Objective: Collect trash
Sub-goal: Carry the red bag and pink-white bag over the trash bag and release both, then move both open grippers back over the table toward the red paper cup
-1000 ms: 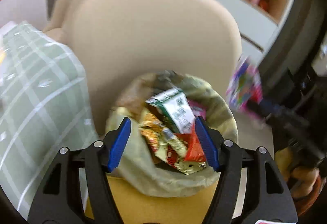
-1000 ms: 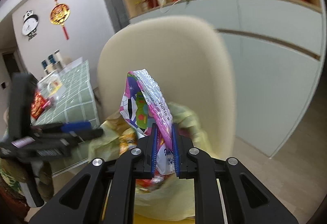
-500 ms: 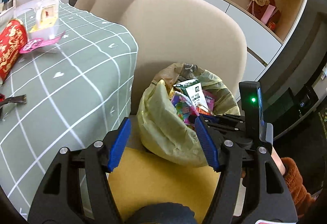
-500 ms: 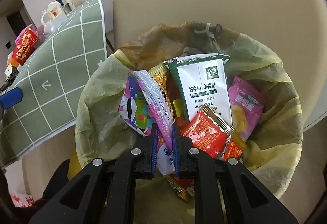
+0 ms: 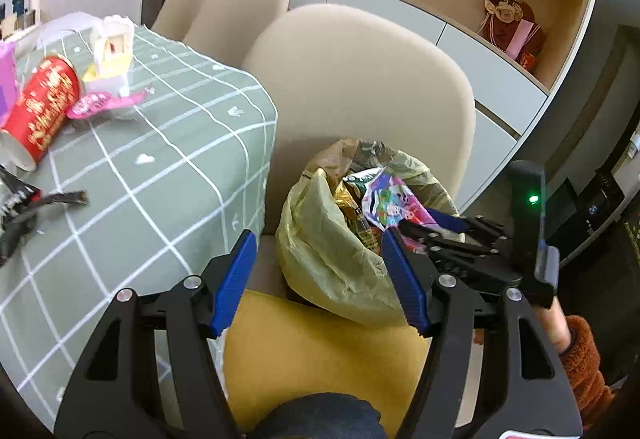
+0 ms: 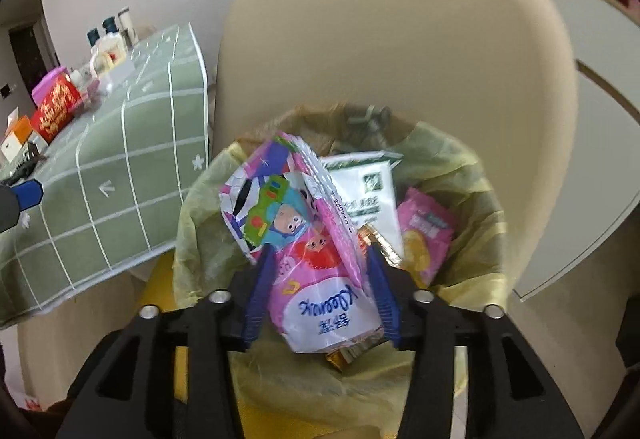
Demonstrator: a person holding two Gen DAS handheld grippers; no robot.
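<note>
Half a second earlier the right tool clamped the wrapper; its fingers had since parted, leaving the wrapper apparently loose atop the bag. Empty, the left tool hung spread beside the bench, where litter remained.

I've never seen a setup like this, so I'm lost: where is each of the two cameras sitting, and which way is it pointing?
Left wrist view: rides the left gripper, jaws open, looking down past a green-checked table at the trash bag; the person's right sleeve shows.
Right wrist view: rides the right gripper, jaws open around a pink cartoon wrapper over the bag's mouth.
Both share the bag, the beige chair and the table.
</note>
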